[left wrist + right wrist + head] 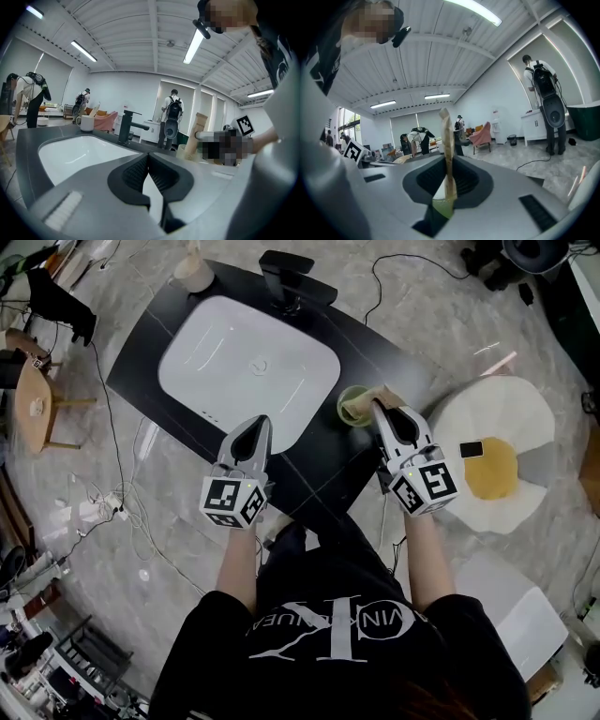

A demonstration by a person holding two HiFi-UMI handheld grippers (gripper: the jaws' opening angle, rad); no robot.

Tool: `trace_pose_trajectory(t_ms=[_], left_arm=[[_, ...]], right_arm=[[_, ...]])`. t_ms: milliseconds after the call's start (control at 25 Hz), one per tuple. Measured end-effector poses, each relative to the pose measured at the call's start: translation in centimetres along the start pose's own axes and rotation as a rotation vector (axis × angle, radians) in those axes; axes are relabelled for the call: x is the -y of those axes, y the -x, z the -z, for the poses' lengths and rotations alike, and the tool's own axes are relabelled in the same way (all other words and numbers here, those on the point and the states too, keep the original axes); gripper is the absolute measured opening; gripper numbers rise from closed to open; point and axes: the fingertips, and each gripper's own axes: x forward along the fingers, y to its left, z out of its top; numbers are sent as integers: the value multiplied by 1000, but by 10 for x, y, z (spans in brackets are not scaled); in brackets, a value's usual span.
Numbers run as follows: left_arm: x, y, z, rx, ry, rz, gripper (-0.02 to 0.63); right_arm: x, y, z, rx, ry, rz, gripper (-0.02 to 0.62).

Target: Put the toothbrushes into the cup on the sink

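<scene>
Counts:
- Hand-held grippers, 2: left hand-held gripper, right hand-held gripper.
- Counter: 1.
- Sink: 1.
- Faucet: 1.
- Cups, 2: green cup near right, white cup far left.
- Tan-wrapped toothbrush: 1.

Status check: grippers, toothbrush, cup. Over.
Left hand-held gripper shut, empty, over the sink's front edge. Right hand-held gripper shut on tan toothbrush, poised over green cup. Nothing seen blocking the cup.

The tan paper toothbrush packet hides its contents and part of the round green cup. The jaws of the right gripper cover its near end.
</scene>
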Motion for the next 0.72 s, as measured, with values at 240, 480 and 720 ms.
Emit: trace_pose_trajectory(t_ms=[240,480,720], left_arm=[[0,-2,3,-7,1,-1,12],[1,0,3,-4,4,-2,12],[2,4,5,-6,6,2,12]], right_arm=[[-1,-4,9,-38,8,-4,48],[0,-6,10,-59,44,8,48],[2,-4,9,-89,104,40,48]])
